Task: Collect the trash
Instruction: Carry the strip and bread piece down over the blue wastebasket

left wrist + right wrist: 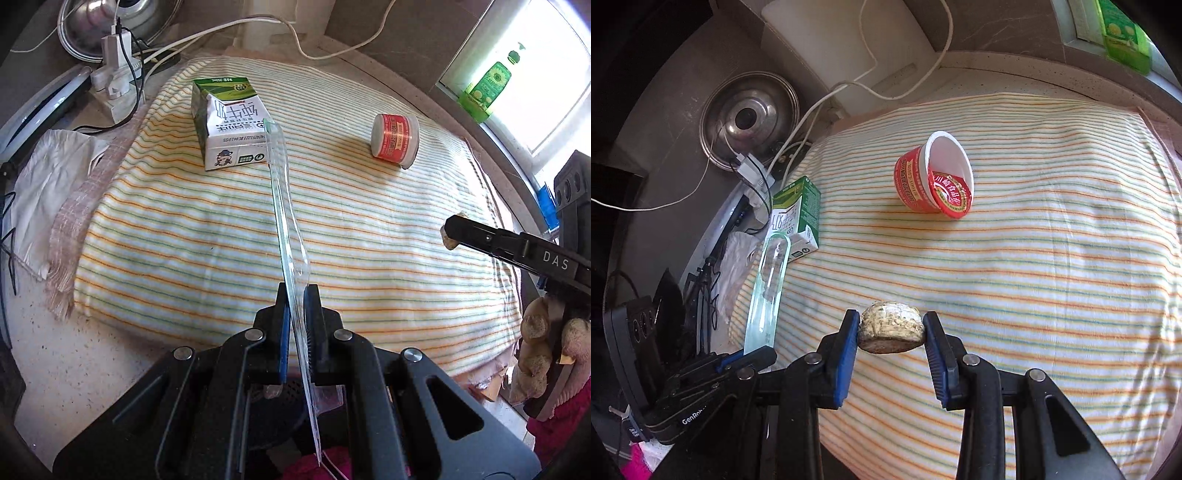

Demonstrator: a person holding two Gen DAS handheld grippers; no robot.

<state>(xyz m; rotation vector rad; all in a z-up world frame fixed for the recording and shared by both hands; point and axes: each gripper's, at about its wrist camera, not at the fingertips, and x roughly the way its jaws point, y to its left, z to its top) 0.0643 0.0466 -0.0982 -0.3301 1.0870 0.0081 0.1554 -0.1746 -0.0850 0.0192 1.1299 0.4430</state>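
Note:
My left gripper (297,295) is shut on a long clear plastic package (282,206), held edge-on above the striped cloth (207,229); the same package (768,291) shows at the left of the right wrist view. My right gripper (891,325) is shut on a round crumpled foil wad (891,328), pinched between its blue pads and lifted off the cloth (1052,295). A green and white milk carton (227,123) lies on the cloth at the back left. A red and white cup (932,179) lies on its side further back, its lid peeled open.
Cables, a white plug adapter (114,51) and a steel pot lid (750,114) crowd the counter at the back left. Crumpled white paper (51,177) lies left of the cloth. A green bottle (487,86) stands on the windowsill at right. A gloved hand (543,347) holds the right gripper.

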